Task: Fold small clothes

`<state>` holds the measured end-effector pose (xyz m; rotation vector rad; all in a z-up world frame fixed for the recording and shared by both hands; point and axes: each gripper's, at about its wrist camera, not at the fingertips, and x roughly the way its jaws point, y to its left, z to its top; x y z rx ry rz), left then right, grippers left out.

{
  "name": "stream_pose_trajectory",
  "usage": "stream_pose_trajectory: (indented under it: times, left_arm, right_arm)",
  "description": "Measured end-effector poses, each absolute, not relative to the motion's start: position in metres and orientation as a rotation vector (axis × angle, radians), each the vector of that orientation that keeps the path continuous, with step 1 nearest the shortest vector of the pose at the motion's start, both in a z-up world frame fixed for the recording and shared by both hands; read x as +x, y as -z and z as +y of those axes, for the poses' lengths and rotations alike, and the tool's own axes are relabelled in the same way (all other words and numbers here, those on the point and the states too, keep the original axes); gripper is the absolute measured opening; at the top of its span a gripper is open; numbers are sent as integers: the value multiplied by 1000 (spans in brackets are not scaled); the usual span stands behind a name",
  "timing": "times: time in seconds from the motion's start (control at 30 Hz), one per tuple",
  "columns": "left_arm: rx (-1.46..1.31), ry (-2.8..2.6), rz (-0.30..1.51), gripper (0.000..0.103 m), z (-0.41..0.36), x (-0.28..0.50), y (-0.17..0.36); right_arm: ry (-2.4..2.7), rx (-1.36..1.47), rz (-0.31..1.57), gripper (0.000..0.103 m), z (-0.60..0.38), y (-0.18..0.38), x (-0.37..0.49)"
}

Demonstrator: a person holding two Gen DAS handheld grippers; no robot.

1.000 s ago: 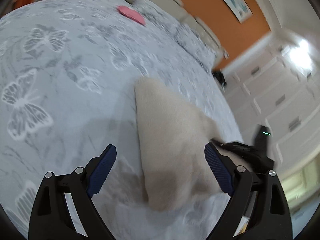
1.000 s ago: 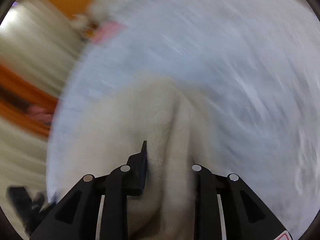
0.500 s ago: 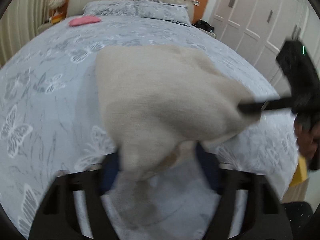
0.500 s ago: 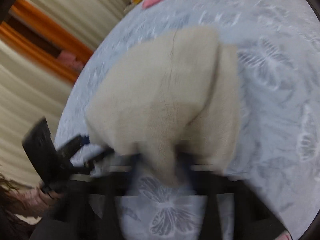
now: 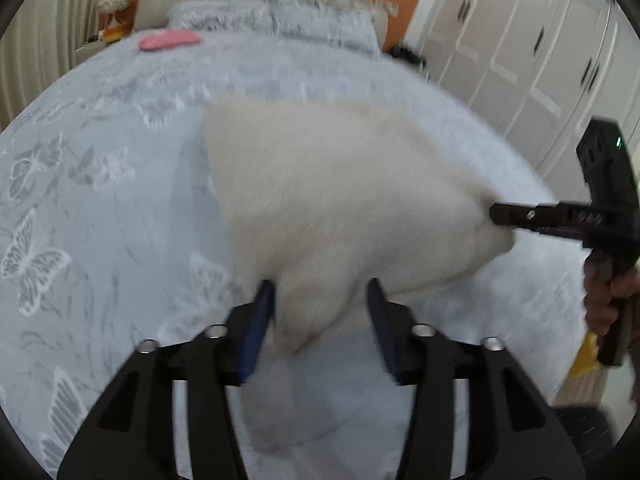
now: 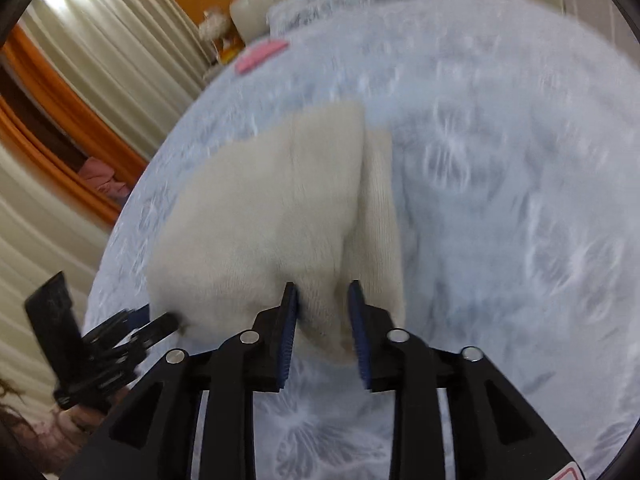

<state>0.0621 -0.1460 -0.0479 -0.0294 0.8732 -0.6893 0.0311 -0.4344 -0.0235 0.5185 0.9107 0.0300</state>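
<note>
**Cream garment held at two corners above the bed**

You have the cream garment (image 5: 340,200) pinched at two near corners and hanging over the bed (image 5: 100,208), mid-frame in both views. Your left gripper (image 5: 320,320) has its blue fingers (image 5: 256,332) closed around a bunched corner at the bottom centre of the left view. Your right gripper (image 6: 322,320) clamps the other corner at the bottom centre of its own view, and also shows at the right edge of the left view (image 5: 496,216).

The fabric looks soft, fuzzy and light; it sags between the two holds and will likely drape rather than hold a crease. One narrower flap (image 6: 380,208) hangs apart on the right side of the right view, so expect loose layers to shift. Corners seem the best place to hold it, since they keep the edge taut.

Open bedspread lies all around, widest to the left in the left view. The pink item (image 5: 168,40) and pillows (image 5: 272,20) sit well apart at the upper frame. The bed's edge runs near the wardrobe (image 5: 540,60) on the right.
</note>
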Motion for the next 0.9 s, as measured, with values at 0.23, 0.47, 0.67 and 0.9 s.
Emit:
stream_pose_trajectory:
  times: [0.23, 0.47, 0.67, 0.9]
  left_arm:
    - [-343, 723, 773, 76, -140, 114, -14]
    - [-88, 526, 1041, 73, -204, 197, 66]
    - [106, 481, 973, 82, -220, 182, 51]
    - [32, 422, 1038, 86, -187, 170, 32]
  right_arm:
    - [-150, 537, 769, 10, -431, -28, 85]
    - [67, 268, 935, 0, -429, 68, 148]
    - [93, 503, 893, 19, -450, 25, 112]
    - [83, 587, 967, 44, -436, 18, 59]
